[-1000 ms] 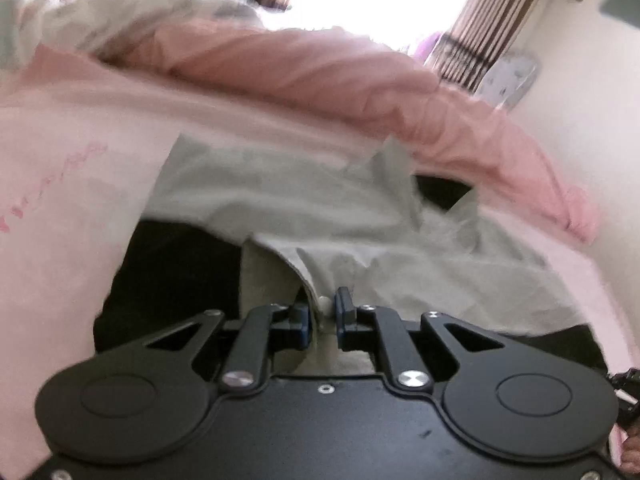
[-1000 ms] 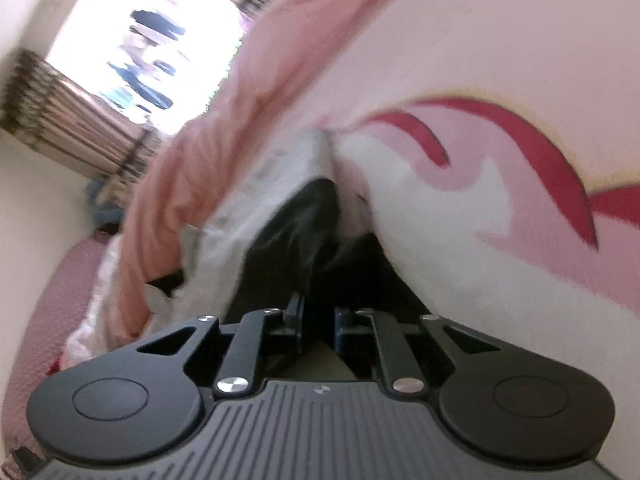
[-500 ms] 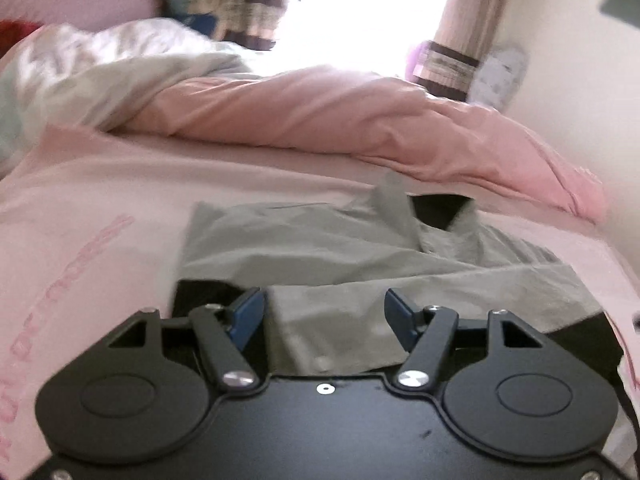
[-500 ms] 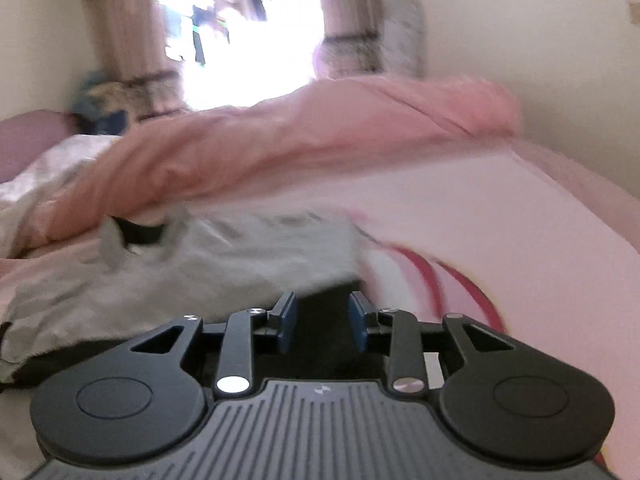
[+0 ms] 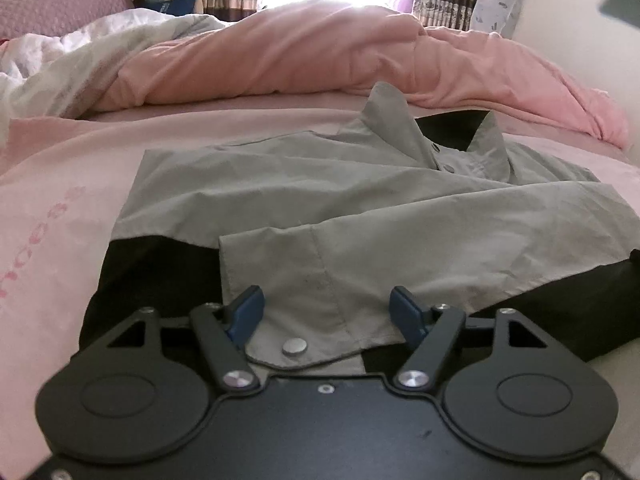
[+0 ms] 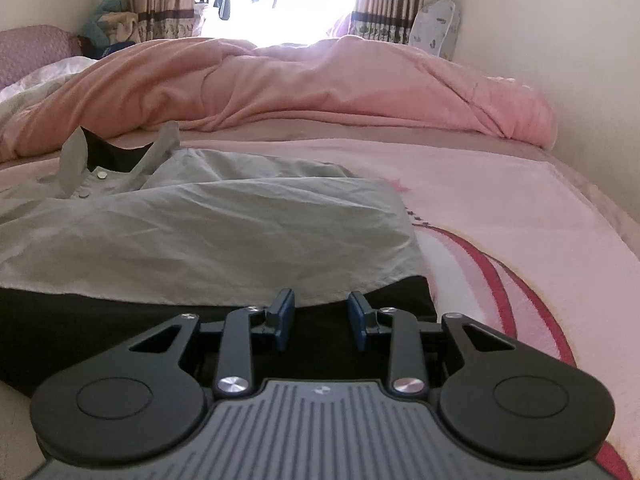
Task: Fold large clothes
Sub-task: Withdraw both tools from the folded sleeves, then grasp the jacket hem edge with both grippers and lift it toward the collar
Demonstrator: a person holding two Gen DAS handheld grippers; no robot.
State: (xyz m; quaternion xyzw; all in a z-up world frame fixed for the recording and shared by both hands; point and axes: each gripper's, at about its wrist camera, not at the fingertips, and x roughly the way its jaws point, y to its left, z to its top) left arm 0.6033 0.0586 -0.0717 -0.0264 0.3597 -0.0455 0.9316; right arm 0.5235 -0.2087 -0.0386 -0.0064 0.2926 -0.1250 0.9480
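Observation:
A grey and black collared shirt (image 5: 320, 184) lies flat on the pink bed sheet (image 5: 60, 208), collar toward the far side. One grey sleeve is folded across its front, and the sleeve's cuff (image 5: 304, 320) with a snap button lies between the fingers of my left gripper (image 5: 327, 308), which is open and holds nothing. In the right wrist view the same shirt (image 6: 208, 232) fills the left half. My right gripper (image 6: 320, 312) is open over the shirt's black lower part (image 6: 120, 320), near its right edge, and holds nothing.
A rumpled pink duvet (image 5: 320, 52) lies across the bed behind the shirt, and also shows in the right wrist view (image 6: 320, 84). A white quilt (image 5: 60, 56) is bunched at the far left. A wall (image 6: 560, 60) runs along the bed's right side. A bright window with curtains is behind.
My left gripper let go of the sleeve cuff and opened wide. My right gripper opened a little and turned level. The sleeve now lies folded across the shirt. Both views pulled back.

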